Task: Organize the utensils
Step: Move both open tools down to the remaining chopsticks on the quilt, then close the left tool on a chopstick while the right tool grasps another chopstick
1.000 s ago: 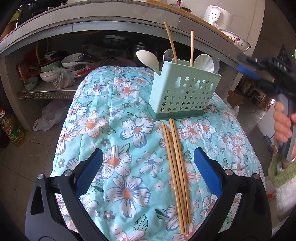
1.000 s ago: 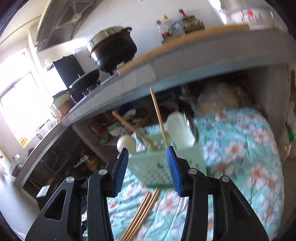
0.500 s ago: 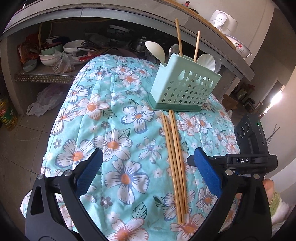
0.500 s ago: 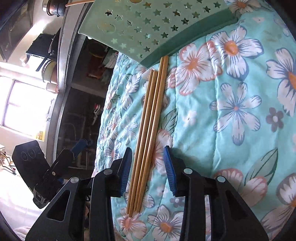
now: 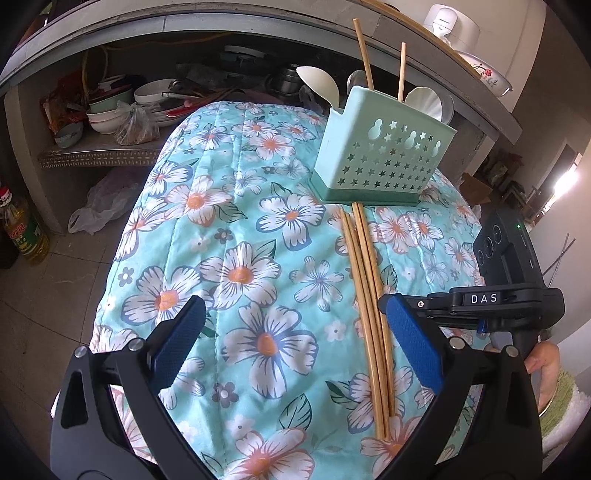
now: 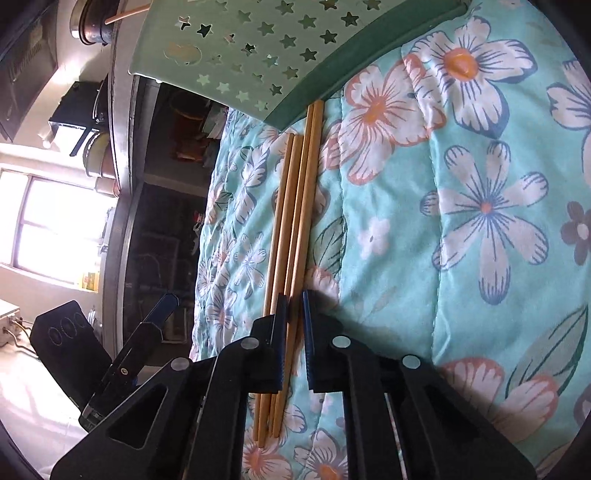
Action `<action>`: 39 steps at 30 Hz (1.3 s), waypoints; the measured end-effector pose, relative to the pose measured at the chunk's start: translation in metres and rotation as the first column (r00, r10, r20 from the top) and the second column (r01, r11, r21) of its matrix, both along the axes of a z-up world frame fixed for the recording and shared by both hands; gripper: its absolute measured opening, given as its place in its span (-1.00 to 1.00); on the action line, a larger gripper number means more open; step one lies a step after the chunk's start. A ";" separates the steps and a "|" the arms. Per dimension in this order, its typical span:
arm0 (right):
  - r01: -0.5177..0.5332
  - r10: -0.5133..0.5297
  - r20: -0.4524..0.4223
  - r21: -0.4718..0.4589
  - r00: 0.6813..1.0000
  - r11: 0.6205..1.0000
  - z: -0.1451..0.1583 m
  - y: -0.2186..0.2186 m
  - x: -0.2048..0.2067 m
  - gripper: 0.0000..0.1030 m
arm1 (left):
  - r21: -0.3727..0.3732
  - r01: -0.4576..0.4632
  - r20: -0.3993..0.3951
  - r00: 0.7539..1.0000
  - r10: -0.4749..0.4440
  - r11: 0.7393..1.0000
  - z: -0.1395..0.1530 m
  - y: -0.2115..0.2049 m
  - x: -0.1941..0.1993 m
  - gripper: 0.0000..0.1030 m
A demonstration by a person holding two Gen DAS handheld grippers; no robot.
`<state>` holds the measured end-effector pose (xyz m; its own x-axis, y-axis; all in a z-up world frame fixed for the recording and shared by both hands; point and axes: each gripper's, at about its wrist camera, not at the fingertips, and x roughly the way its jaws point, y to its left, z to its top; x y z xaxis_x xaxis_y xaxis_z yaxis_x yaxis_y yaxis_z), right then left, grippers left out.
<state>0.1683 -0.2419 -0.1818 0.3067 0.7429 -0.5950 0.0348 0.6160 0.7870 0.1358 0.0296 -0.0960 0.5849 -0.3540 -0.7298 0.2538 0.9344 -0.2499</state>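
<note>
On the far left of my left wrist view I see an oil bottle (image 5: pixel 23 236) on the floor, and beyond it a shelf (image 5: pixel 99 157) under the counter (image 5: pixel 236 27), crowded with bowls (image 5: pixel 110 110). My left gripper (image 5: pixel 291 345) hangs over the quilt (image 5: pixel 236 229) with its jaws spread wide, and nothing sits between its pads. Further right, the chopsticks (image 5: pixel 365 295) lie in a tight bundle on the quilt, running from near my camera up to the holder (image 5: pixel 384 155), where the two longest reach its base. The holder stands upright, and two more sticks (image 5: pixel 364 55) and white spoons (image 5: pixel 321 83) poke out of its top. Right of the bundle, my right gripper (image 5: pixel 384 301) comes in from the side, its tip at the chopsticks; a hand (image 5: pixel 543 360) grips its handle.

In the right wrist view, the other gripper (image 6: pixel 155 317) shows at lower left, off the quilt's edge. In the middle, my right gripper (image 6: pixel 293 321) has its jaws pressed nearly together, pinching a chopstick (image 6: pixel 291 347) from the right side of the bundle, while the others (image 6: pixel 273 258) pass just left of its left finger (image 6: pixel 279 325). The flowered quilt (image 6: pixel 461 221) fills the right.
</note>
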 end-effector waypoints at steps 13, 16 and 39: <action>0.044 -0.044 -0.003 0.063 0.999 0.997 -0.006 -0.037 -0.013 -0.87 | 0.004 0.018 -0.020 1.000 -0.018 1.000 -0.005 -0.013 0.004 0.84; 0.067 -0.067 -0.004 0.064 0.998 0.996 -0.004 -0.055 -0.019 -0.88 | -0.015 0.033 -0.038 0.999 -0.033 0.999 -0.008 -0.019 0.007 0.83; 0.202 -0.202 -0.008 0.077 0.979 0.976 -0.005 -0.126 -0.059 -0.87 | -0.241 0.052 -0.316 0.940 -0.129 0.969 -0.056 -0.053 0.040 -0.90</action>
<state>0.1098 -0.3676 -0.1865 0.4548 0.7091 -0.5389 0.1528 0.5339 0.8316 0.1759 -0.0231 -0.1521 0.2854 -0.5715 -0.7694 0.2028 0.8206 -0.5343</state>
